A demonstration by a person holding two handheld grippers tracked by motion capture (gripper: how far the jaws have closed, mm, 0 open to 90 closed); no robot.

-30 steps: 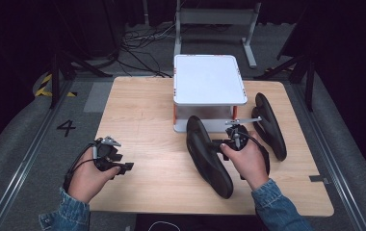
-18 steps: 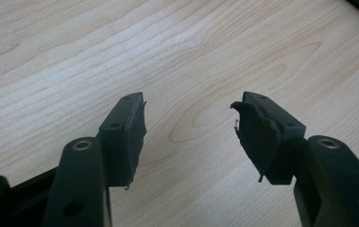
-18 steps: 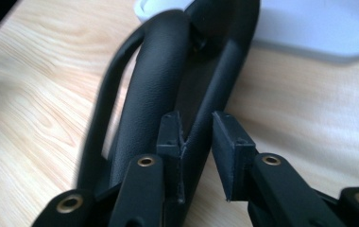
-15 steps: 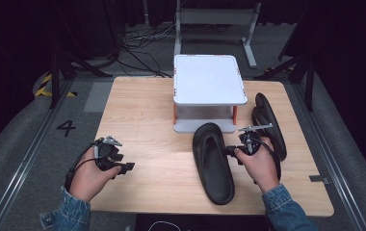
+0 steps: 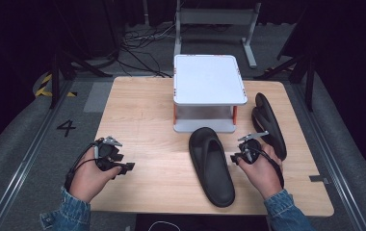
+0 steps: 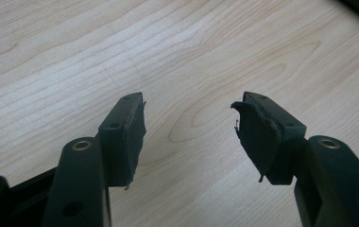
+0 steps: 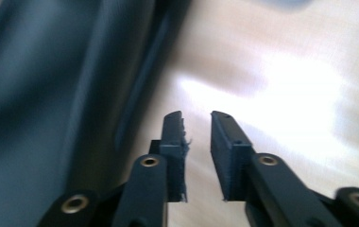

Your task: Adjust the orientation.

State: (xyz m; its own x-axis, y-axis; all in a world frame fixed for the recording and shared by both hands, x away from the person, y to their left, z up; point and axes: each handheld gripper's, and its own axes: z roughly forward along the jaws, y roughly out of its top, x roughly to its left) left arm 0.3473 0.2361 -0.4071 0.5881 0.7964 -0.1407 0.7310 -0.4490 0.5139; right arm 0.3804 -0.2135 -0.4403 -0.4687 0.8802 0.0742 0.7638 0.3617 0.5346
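A black slipper [image 5: 211, 166] lies flat on the wooden table [image 5: 142, 110], strap side up, toe toward the front edge. A second black slipper [image 5: 267, 122] lies at the right, behind my right hand. My right gripper [image 5: 234, 159] sits between the two, just right of the near slipper and apart from it. In the right gripper view its jaws [image 7: 196, 123] stand a narrow gap apart with nothing between them, and the slipper [image 7: 50, 94] is a blur at the left. My left gripper [image 5: 125, 167] rests at the front left, jaws wide open [image 6: 189, 127] over bare wood.
A white two-level stand [image 5: 209, 79] with orange posts sits at the back middle of the table, close behind the near slipper. Dark floor, cables and a metal frame lie beyond the far edge.
The near slipper went from up on its edge in my right gripper to lying flat. My right gripper let go and moved right, away from it. The left gripper stayed put.
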